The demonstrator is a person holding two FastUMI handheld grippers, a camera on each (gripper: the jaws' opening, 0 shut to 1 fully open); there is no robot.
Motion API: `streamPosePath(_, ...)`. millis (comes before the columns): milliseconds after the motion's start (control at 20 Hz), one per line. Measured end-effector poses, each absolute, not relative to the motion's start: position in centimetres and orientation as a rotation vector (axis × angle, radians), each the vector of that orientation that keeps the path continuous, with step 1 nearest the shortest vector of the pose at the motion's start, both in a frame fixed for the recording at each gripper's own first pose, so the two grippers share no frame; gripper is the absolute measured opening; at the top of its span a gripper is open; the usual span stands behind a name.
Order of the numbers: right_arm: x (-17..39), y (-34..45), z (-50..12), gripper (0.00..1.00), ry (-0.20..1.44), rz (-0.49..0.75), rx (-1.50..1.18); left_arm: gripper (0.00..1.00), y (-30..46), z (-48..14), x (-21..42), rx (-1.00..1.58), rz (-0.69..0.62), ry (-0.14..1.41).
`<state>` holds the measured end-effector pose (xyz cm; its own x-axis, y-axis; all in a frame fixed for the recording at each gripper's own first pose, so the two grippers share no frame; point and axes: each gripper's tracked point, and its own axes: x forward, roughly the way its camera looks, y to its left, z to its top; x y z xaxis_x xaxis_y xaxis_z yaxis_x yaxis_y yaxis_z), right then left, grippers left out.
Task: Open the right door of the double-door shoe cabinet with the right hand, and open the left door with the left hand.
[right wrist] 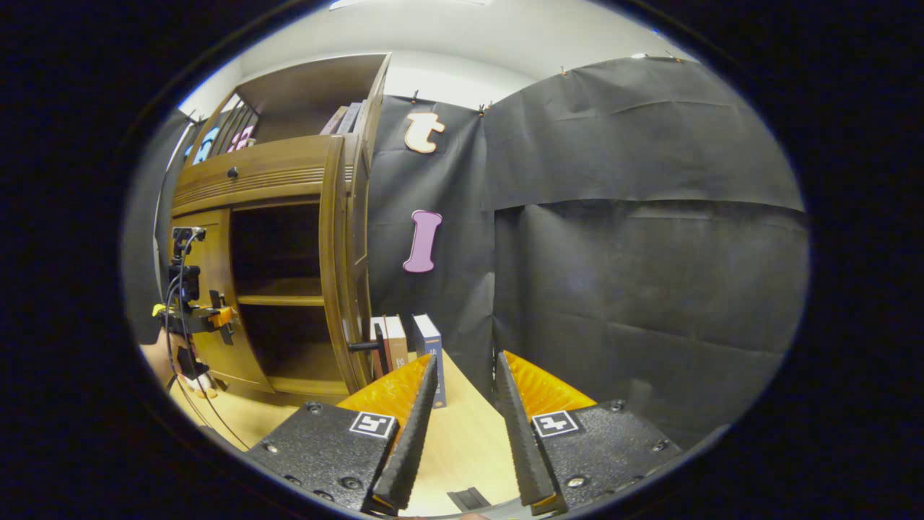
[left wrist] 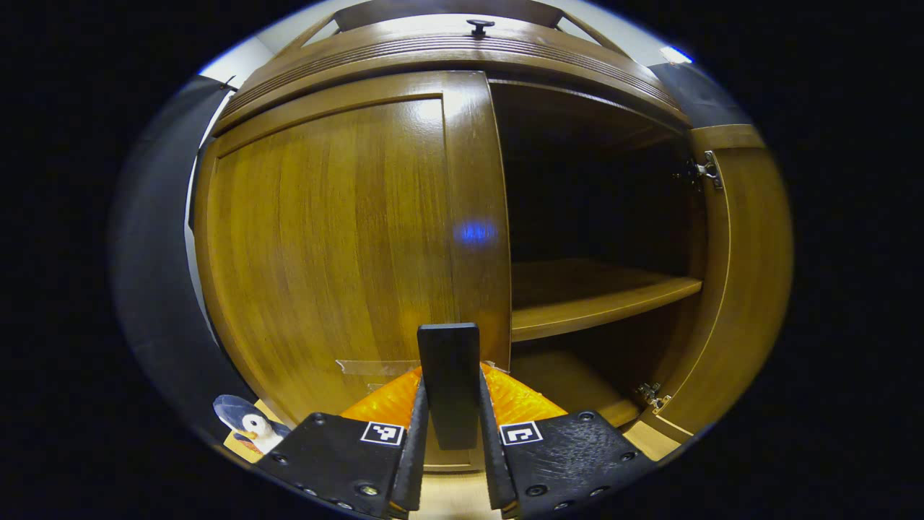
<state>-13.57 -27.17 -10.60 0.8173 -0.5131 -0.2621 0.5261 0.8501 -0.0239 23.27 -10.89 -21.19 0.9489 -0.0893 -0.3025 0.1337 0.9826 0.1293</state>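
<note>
Left door [left wrist: 339, 253] handle [left wrist: 449, 375] between fingers [left wrist: 415, 440]

- Your light wooden table [right wrist: 462, 440] carries the brown shoe cabinet [right wrist: 289, 180], standing on it at the left of the right gripper view.
- Just beside the cabinet, upright books [right wrist: 411, 347] stand on your table.
- A penguin figure [left wrist: 249, 426] sits by the cabinet's base.

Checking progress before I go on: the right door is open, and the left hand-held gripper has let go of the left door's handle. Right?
Not quite. The left gripper view shows the left hand-held gripper shut on the left door's handle. The right door is open, as you said.
</note>
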Motion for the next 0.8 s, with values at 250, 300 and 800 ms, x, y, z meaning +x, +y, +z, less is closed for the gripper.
streamPosePath(250,-14.7,-26.5,-10.5,0.56,0.274,-0.559,0.042,0.41,-10.8,-21.2,23.0,0.120,-0.126,0.308)
streamPosePath(300,-14.9,-26.5,-10.7,0.56,0.275,-0.562,0.041,0.31,-10.8,-21.2,22.8,0.114,-0.116,0.314)
streamPosePath(800,-14.8,-24.2,-11.1,0.55,0.266,-0.496,0.069,0.31,-9.1,-20.2,17.5,0.104,-0.099,0.301)
